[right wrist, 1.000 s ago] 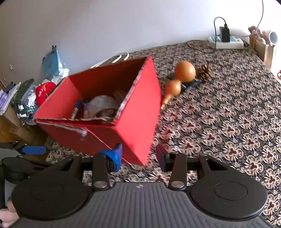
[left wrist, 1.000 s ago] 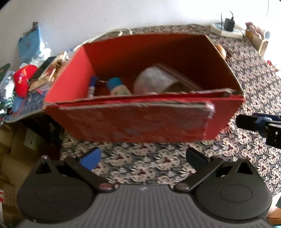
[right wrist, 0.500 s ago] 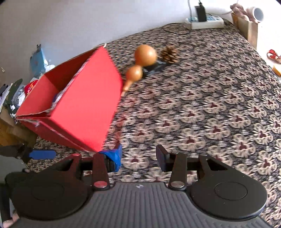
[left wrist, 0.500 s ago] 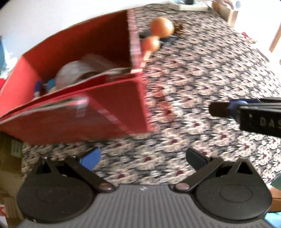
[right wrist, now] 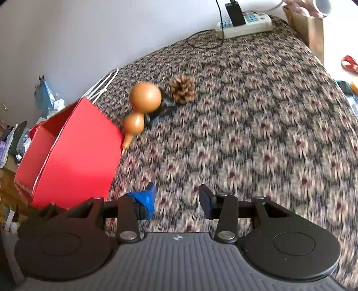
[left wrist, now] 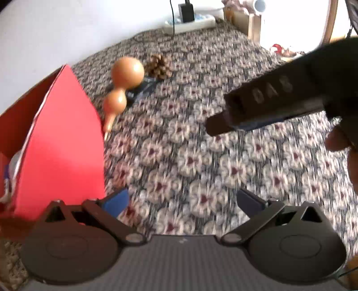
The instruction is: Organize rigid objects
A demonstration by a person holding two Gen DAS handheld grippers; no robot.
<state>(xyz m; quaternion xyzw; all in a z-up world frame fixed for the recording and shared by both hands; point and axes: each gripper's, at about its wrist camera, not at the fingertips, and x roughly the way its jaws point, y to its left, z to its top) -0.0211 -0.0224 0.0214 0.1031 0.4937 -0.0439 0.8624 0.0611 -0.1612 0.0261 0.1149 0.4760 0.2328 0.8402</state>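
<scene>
A red cardboard box stands on the flower-patterned tablecloth at the left; in the left wrist view the red box fills the left edge. An orange gourd lies just right of the box beside a pine cone and a small dark object. The same gourd and pine cone show in the left wrist view. My right gripper is open over the cloth with nothing between its fingers. My left gripper is open and empty too. The right gripper's black body reaches in from the right of the left wrist view.
A white power strip with a black charger and cable lies at the table's far edge. A wooden holder stands at the far right corner. Clutter sits beyond the table's left edge. A person's fingers hold the right gripper.
Both grippers have swung right, away from the box's front; the box has slid to the left of both views and the gourd and pine cone have come nearer. Both stayed open.
</scene>
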